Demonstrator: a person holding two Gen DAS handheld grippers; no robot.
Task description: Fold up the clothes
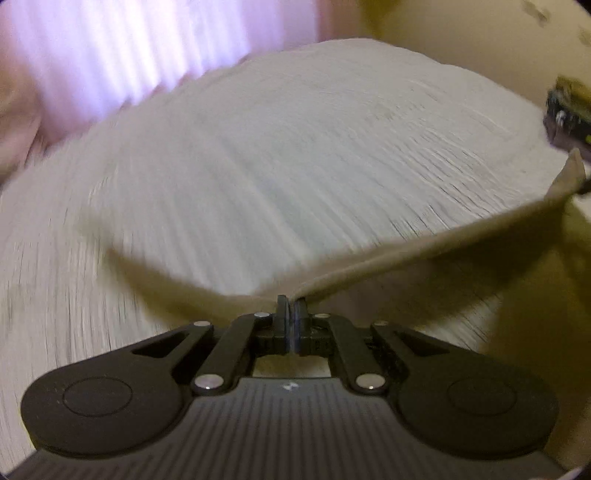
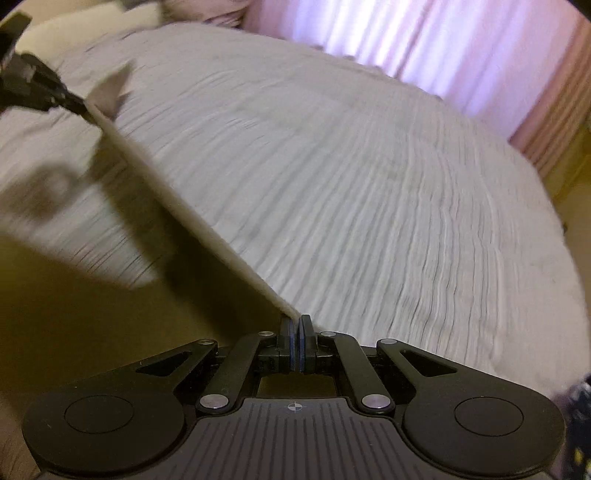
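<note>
A pale beige garment (image 1: pixel 424 247) is stretched taut in the air above a bed. My left gripper (image 1: pixel 293 301) is shut on one corner of it, and its edge runs up to the right toward my right gripper (image 1: pixel 585 184), seen at the frame's edge. In the right wrist view my right gripper (image 2: pixel 296 319) is shut on the other corner of the garment (image 2: pixel 177 195), whose edge runs up-left to my left gripper (image 2: pixel 83 108). Both views are motion-blurred. The cloth hanging below the edge is mostly hidden.
A white ribbed bedspread (image 1: pixel 258 166) covers the bed (image 2: pixel 369 184) beneath the garment. Pink-lit curtains (image 2: pixel 406 37) hang behind the bed (image 1: pixel 110 48). A yellowish floor (image 2: pixel 74 314) shows beside the bed's near corner. Pillows (image 2: pixel 207 11) lie at the far end.
</note>
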